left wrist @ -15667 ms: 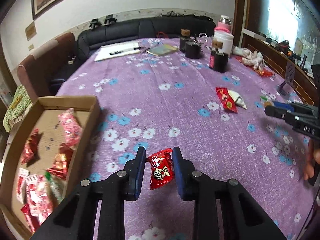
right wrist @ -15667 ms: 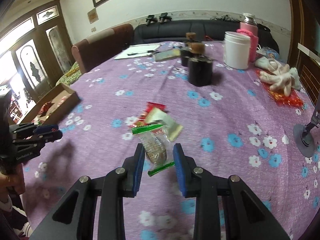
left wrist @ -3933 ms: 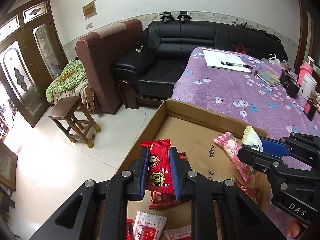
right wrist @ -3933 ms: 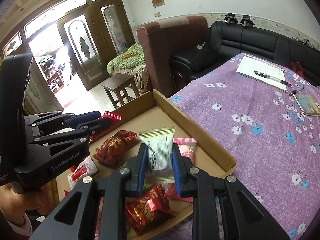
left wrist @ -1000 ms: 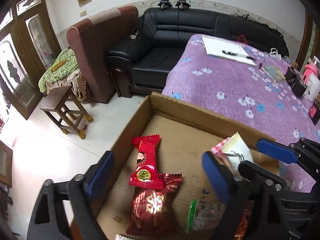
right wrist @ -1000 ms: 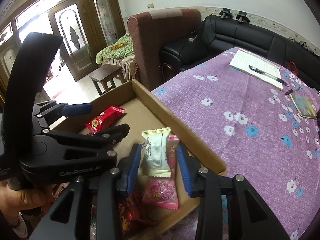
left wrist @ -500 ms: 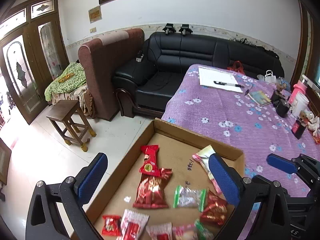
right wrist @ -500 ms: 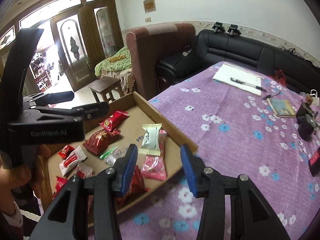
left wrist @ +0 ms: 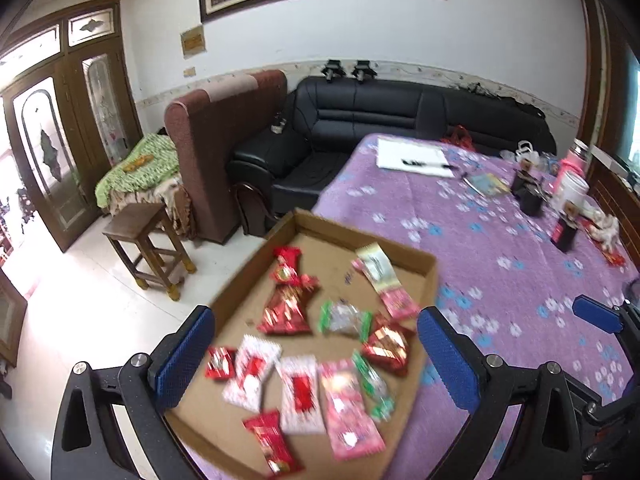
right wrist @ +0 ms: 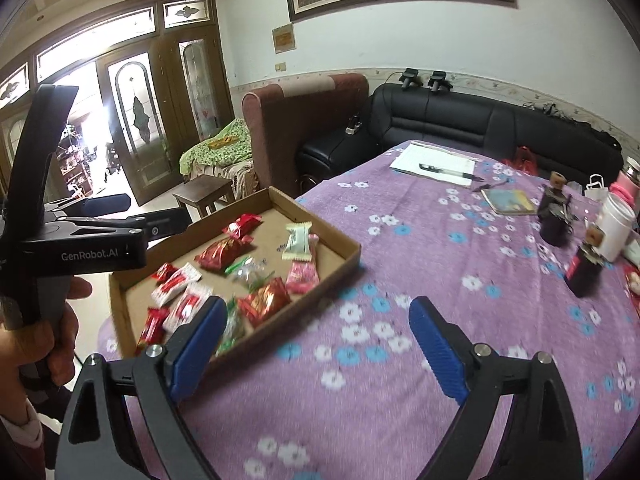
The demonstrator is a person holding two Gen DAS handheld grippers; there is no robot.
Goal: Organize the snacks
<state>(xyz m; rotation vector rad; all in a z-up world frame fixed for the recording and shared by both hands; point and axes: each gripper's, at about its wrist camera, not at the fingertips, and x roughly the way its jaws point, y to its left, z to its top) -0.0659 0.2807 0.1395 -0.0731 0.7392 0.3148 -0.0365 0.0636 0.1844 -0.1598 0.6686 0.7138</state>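
Snacks [left wrist: 312, 344] all sit inside the box [left wrist: 428, 276], none left loose on the cloth [right wrist: 440, 280] that I can spot, so the sorting looks about done. Left claw [left wrist: 316, 356] hangs above the box, jaws spread wide, nothing in them; right claw [right wrist: 316, 344] hovers over the cloth just beside the box's near wall, equally wide and empty. Packets lie flat and loosely scattered, a white one [right wrist: 298, 242] resting partly on a pink one [right wrist: 304, 274] near the far wall. The box sits at the table corner, its outer side seeming to overhang the floor, so a nudge there is risky. Plenty of bare cloth to the right; the jars [right wrist: 554, 222] stand well apart.
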